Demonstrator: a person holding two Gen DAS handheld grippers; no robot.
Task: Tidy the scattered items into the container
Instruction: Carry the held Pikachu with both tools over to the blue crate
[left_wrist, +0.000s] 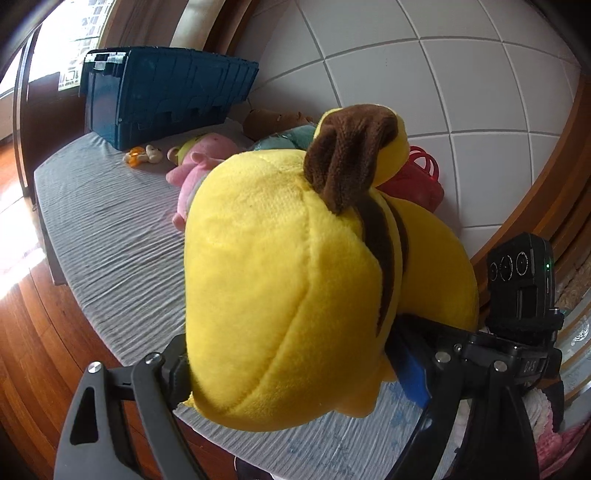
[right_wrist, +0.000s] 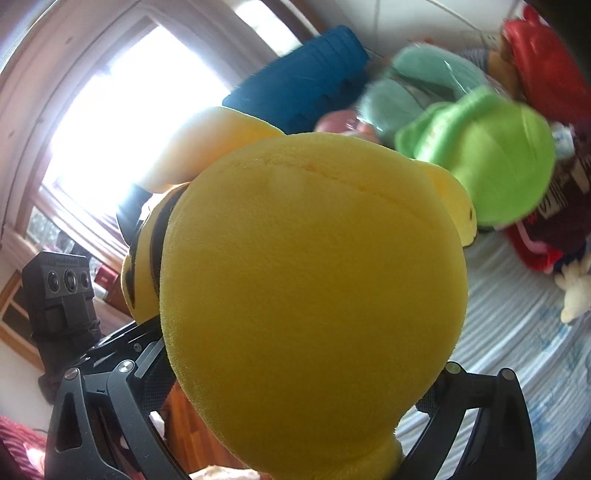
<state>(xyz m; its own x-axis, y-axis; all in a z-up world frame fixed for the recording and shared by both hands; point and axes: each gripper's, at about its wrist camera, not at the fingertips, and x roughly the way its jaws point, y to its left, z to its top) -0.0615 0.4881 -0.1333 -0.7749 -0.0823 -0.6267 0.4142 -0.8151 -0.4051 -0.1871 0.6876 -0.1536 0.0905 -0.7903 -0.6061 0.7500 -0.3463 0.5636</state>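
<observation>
Carrying yellow plush toy (left_wrist: 280, 288) above the bed (left_wrist: 110, 236), pinched between both claws.
Left claw (left_wrist: 295, 373) and right claw (right_wrist: 303, 380) each squeezing the soft, rounded, fuzzy body; could slip out through squashy stuffing giving way, well short of the hard ribbed blue container (left_wrist: 166, 96).

I am in a home bedroom: a bed (left_wrist: 110, 229) with grey bedding, plush toys (left_wrist: 199, 162), wooden floor (left_wrist: 33, 354), window (right_wrist: 122, 122).
</observation>
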